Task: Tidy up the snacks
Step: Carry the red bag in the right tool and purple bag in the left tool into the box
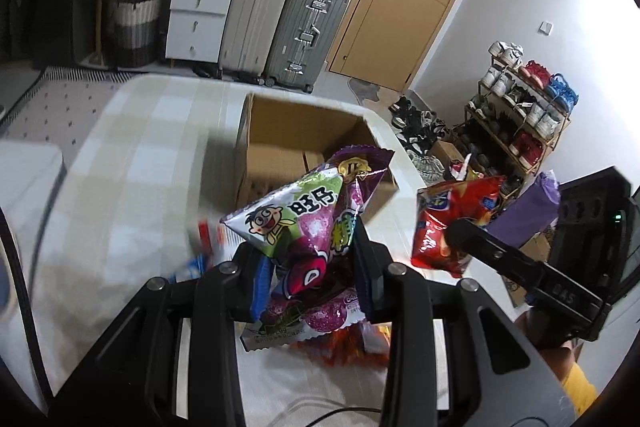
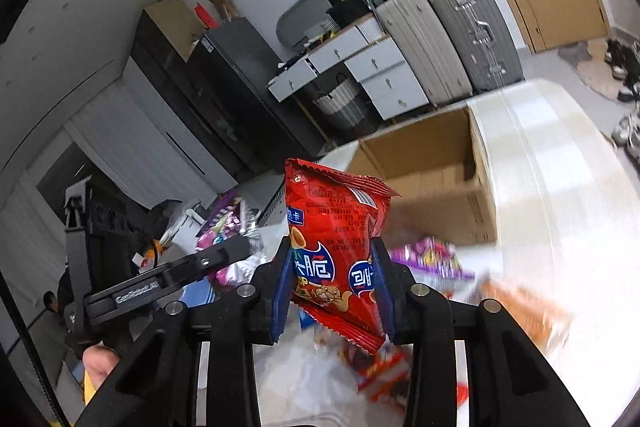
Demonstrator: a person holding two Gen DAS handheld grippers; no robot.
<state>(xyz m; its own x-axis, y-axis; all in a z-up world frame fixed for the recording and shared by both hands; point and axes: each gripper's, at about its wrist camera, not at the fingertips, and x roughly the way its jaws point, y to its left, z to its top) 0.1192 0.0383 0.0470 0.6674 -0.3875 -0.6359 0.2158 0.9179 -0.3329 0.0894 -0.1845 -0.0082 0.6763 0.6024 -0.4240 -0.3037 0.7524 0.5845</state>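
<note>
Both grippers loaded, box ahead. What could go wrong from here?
1. The left gripper pinches the purple snack bag low down; most of the bag stands above the pads and may flop or slip out.
2. The right gripper holds the red chip bag close beside the left one; they may collide over the cardboard box.

Two close wrist fisheyes along each tool's fingers, tilted downward, both sharing the cardboard box [image 1: 304, 143] [image 2: 436, 183].

Right gripper [image 2: 332, 287] jaws pinch red snack bag [image 2: 340, 239] before cardboard box [image 2: 440, 203].
</note>
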